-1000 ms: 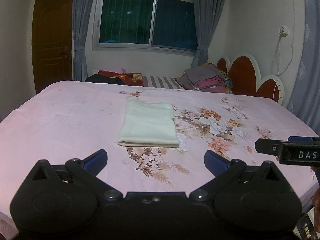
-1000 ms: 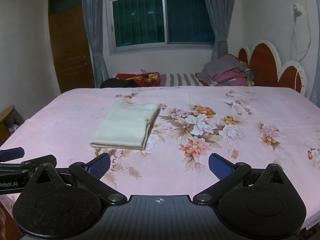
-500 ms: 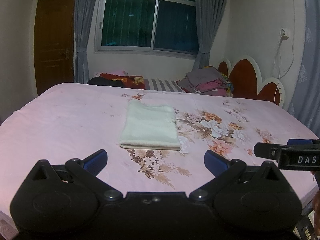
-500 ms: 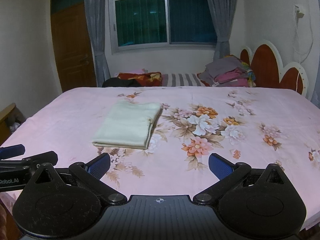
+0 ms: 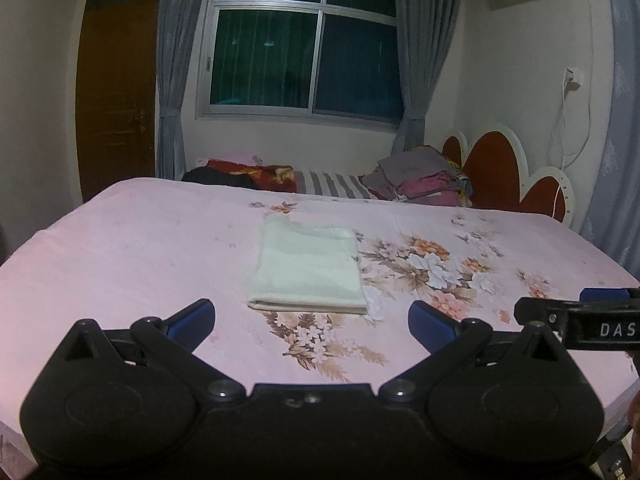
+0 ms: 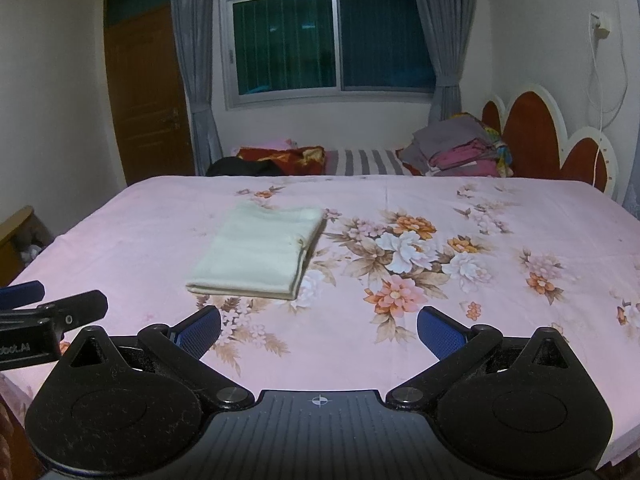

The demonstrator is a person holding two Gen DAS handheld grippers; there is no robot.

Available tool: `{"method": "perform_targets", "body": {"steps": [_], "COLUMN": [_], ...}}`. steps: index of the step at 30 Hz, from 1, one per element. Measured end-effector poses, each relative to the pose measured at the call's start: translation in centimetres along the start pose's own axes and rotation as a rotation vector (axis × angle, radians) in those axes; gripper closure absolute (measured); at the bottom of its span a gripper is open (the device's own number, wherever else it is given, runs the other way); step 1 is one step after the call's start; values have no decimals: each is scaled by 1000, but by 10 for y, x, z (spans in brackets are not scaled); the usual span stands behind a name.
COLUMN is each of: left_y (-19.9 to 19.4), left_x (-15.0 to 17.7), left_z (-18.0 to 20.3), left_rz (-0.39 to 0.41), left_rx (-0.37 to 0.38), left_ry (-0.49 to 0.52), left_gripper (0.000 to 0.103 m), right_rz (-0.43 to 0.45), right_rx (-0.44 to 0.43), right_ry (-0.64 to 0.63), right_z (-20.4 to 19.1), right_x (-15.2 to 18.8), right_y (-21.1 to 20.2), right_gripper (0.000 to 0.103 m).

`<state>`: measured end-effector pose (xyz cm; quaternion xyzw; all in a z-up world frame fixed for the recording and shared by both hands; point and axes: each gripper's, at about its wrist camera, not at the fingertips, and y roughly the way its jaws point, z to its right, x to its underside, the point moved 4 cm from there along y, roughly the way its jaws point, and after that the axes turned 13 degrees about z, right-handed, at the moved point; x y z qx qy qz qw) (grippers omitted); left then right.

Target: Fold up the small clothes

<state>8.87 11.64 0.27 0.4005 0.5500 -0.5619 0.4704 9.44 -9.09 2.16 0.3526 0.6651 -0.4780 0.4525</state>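
Since the cream garment (image 5: 306, 270) already lies folded on the bed (image 5: 120, 248) at your twelve o'clock, hold the left hand-held gripper (image 5: 311, 320) and right hand-held gripper (image 6: 319, 326), both spread empty, clear of it.

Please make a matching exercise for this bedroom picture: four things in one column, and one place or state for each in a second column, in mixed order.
Things:
1. cream garment
2. stack of clothes
3. left gripper
4. door

Places or states:
A. shut, left of the window
B. jaws open, holding nothing
C. by the headboard, at the far side
D. folded flat on the pink bedsheet

Pairs: 1-D, 2-C, 3-B, 4-A
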Motion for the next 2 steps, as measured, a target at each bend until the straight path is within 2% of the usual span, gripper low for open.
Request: {"method": "perform_targets", "body": {"steps": [2], "left_y": [0], "left_x": [0], "left_z": [1], "left_rz": [-2], "left_rx": [-3], "left_ry": [1], "left_gripper": [1], "right_rz": [2], "right_rx": [-1], "right_ry": [0], "right_z": [1], "right_x": [0], "right_y": [-1], "right_gripper": [0]}}
